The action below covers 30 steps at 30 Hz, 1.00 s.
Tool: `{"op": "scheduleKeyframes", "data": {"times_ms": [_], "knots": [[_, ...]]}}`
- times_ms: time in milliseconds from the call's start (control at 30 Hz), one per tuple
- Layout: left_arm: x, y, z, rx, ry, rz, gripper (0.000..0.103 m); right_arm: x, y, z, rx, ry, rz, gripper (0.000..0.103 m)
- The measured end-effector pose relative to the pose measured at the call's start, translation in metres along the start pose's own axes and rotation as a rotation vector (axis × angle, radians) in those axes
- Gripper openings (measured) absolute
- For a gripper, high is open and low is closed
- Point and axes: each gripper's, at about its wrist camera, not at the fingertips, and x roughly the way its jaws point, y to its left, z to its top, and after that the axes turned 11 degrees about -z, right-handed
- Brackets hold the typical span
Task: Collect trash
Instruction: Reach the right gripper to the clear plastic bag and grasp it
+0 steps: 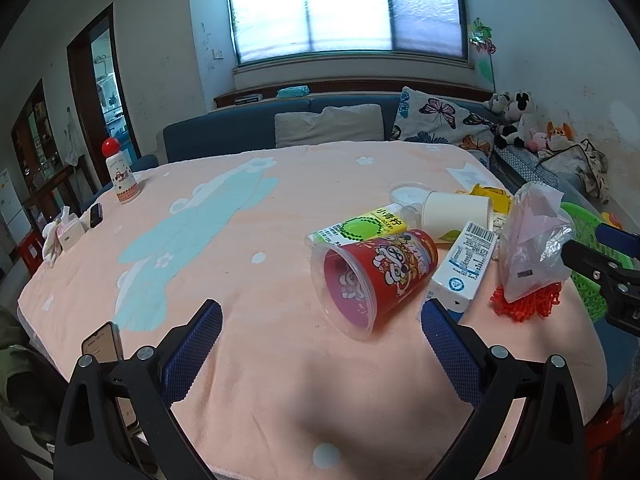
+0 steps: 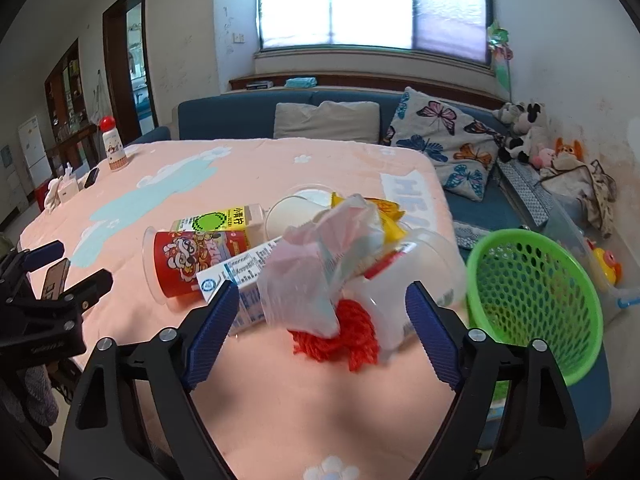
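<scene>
The right gripper (image 2: 318, 320) stands with its jaws wide, nothing pressed between the blue pads. Between the fingers, a little ahead of the tips, a crumpled plastic bag (image 2: 316, 264) sits on a red net (image 2: 340, 340), which spreads on the cloth just ahead of the gap. A clear cup (image 2: 424, 276) lies on its side against the right finger's inner face, though contact cannot be told. Just beyond the left finger lies a white carton (image 2: 240, 270), then a red tub (image 2: 188, 260) on its side and a green-label carton (image 2: 216, 220) behind it. A yellow wrapper (image 2: 390, 216) and a paper cup (image 2: 288, 216) lie farther on. Right of the right finger, off the table edge, stands a green basket (image 2: 532, 300).

The left gripper (image 1: 322, 334) also holds its jaws wide and empty over the pink cloth (image 1: 280, 208). The red tub (image 1: 372, 276) lies ahead between its tips, mouth toward the camera; the white carton (image 1: 466, 264) ends just at the right fingertip. A phone (image 1: 102, 344) lies left of the left finger.
</scene>
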Motion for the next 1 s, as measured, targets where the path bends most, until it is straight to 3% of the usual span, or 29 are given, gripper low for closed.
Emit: {"op": "scheduleKeyframes", "data": {"times_ms": [500,833,1000], "knots": [[0.009,0.011,0.01,-0.003,0.009,-0.023,0.096,0.053,0.009,0.014,-0.006,0.092,0.028,0.066],[0.019,0.004,0.015,0.019,0.021,-0.092,0.095,0.053,0.007,0.014,0.007,0.097,0.077,0.04],[0.024,-0.006,0.018,0.052,0.033,-0.137,0.085,0.043,0.005,0.015,0.011,0.068,0.09,0.03]]}}
